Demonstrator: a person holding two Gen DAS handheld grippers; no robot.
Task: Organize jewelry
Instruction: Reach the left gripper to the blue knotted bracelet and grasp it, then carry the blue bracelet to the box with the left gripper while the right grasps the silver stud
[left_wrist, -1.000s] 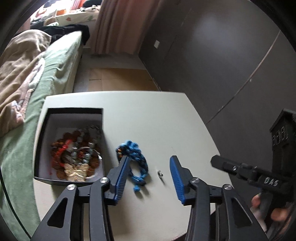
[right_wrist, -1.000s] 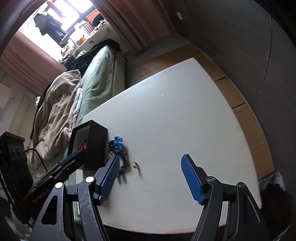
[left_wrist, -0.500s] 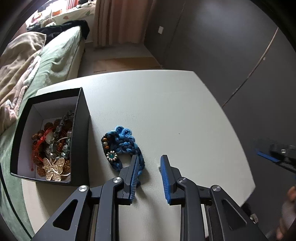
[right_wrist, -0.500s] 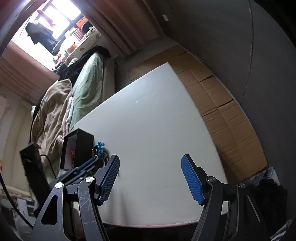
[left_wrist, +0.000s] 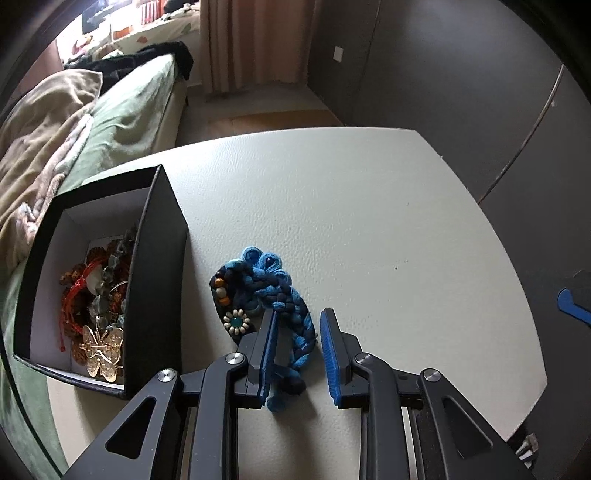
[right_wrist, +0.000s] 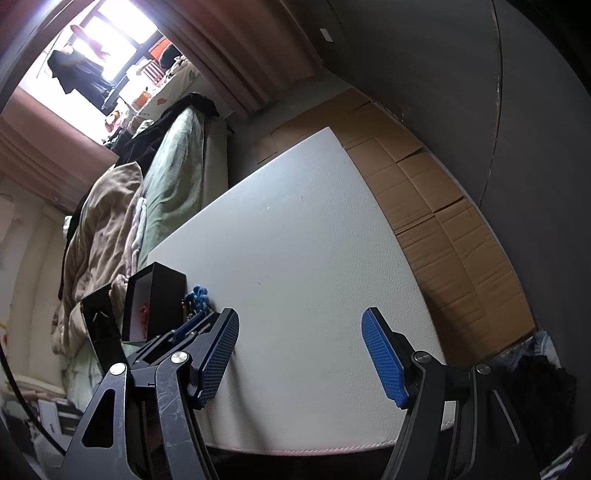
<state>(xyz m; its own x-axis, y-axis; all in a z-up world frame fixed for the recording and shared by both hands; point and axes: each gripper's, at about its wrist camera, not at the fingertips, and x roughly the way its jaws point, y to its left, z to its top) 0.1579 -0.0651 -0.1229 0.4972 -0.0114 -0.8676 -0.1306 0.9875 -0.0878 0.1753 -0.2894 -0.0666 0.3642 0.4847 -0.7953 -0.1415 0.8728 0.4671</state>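
Left claw (left_wrist: 298, 347): spread apart but narrow, its two blue pads straddling the near end of the blue braided bracelet (left_wrist: 275, 291); the left pad looks to touch the braid, the right pad stands just clear, so nothing is gripped yet.
Right claw (right_wrist: 300, 356): wide apart and holding nothing, hanging over the near right part of the desk (right_wrist: 314, 240), well away from the jewelry.
Bracelet: lies flat on the desk just right of the black box (left_wrist: 157, 280), its knotted loop at the far end and a beaded flower charm (left_wrist: 236, 320) on its left side.
Why so placed: the left claw lines up along the braid's thick near section, which I judge is the easiest part to pinch without catching the charm or beads.
Box: open-topped, white inside, already holding a tangle of red cord, dark beads and a gold butterfly piece (left_wrist: 101, 349); it sits at the desk's left edge, beside the bed (left_wrist: 122, 107).
Step in hand: I judge this is the pick-up of the bracelet, to go into the box with the rest.
Open room: the desk to the right and far of the bracelet is bare, giving room to lift and swing.
Edges: the box's tall right wall stands between bracelet and interior, so the carry likely needs to rise over its rim; the box's near left corner sits close to the desk edge, so a knock could push it toward the bed.
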